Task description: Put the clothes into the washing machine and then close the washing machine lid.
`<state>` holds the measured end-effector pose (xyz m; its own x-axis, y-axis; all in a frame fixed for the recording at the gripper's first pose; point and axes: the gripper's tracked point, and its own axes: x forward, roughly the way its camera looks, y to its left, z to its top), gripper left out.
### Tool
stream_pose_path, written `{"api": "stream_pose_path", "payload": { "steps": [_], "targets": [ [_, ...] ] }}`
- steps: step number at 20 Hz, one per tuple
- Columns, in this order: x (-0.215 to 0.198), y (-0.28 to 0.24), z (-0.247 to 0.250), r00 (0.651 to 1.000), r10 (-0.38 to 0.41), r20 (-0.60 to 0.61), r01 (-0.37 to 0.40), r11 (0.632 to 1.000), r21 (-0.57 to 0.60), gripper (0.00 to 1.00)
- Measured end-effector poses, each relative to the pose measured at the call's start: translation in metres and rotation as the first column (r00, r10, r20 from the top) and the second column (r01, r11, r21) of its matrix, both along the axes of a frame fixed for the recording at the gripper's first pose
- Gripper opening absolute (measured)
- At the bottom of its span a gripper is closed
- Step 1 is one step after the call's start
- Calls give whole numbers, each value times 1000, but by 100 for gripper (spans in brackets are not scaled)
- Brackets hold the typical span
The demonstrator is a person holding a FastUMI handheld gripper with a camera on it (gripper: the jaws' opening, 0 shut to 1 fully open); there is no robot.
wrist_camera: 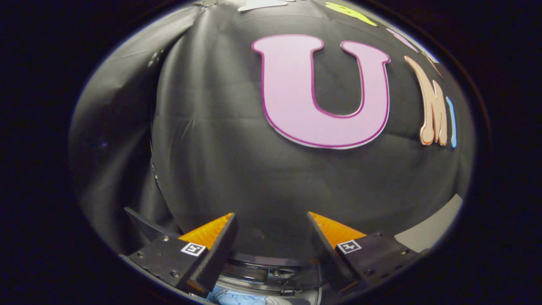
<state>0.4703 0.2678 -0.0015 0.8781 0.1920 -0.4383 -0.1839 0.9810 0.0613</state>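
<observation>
My gripper (271, 218) stands open, its two fingers wide apart with nothing between them, pointing at the booth's black cloth wall (237, 161). Below and between the fingers lies the dark curved rim of the washing machine's opening (262, 271). Under that rim a bit of light blue cloth (237, 298) shows, apparently inside the machine; most of it is hidden.
The black cloth wall hangs close ahead, with a fold or seam running down its left side (154, 127). A pale grey surface (432, 231) shows low on the right, beyond the right finger.
</observation>
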Motion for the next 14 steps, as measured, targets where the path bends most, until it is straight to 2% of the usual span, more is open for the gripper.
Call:
{"api": "stream_pose_path", "payload": {
  "steps": [1,4,14],
  "targets": [
    [5,1,-1,1000,-17,19,16,999,37,97],
    [2,5,-5,1000,-18,-23,21,994,105,97],
    [0,5,-5,997,38,-68,-31,994,105,98]
  ]
}}
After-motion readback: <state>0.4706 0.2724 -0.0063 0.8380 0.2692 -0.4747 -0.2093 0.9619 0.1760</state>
